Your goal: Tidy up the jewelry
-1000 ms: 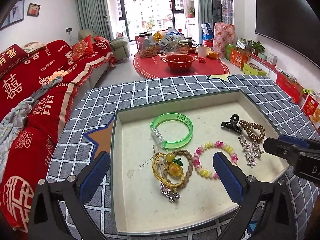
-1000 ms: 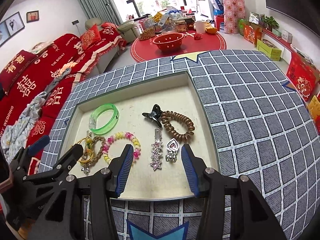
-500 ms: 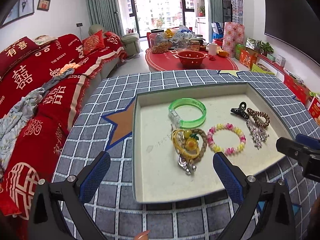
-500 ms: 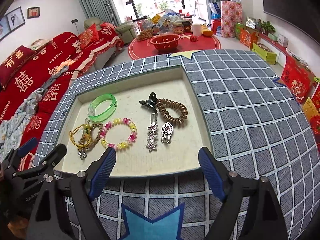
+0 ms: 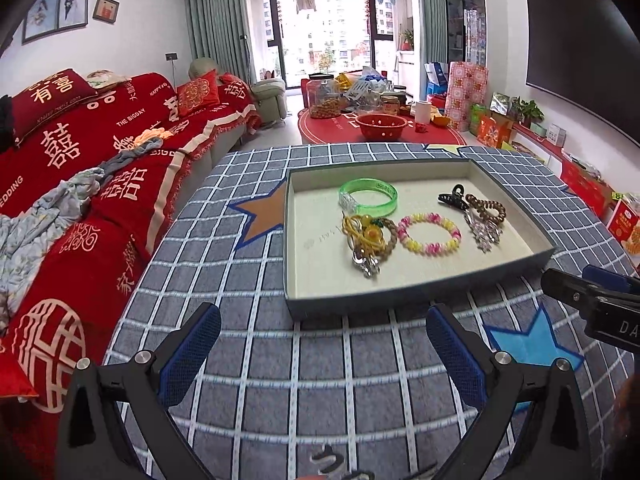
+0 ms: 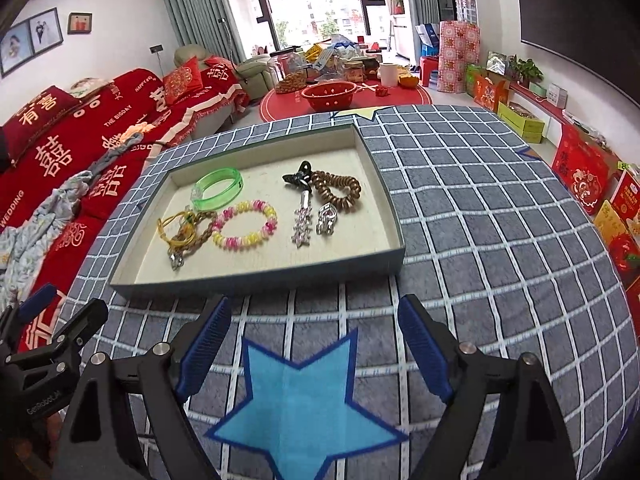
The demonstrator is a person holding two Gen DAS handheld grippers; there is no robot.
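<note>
Both claws spread, empty: left gripper [image 5: 322,350], right gripper [image 6: 314,346]. Tray [image 6: 256,278] with the jewelry lies ahead of both. Risk: tangled yellow cord charm [image 6: 182,234] could drag the neighbouring beaded bracelet [image 6: 245,230] out when lifted.

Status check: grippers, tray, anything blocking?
Left gripper open, empty. Right gripper open, empty. Both short of the tray; green bangle and beaded bracelet inside. Nothing blocking.
</note>
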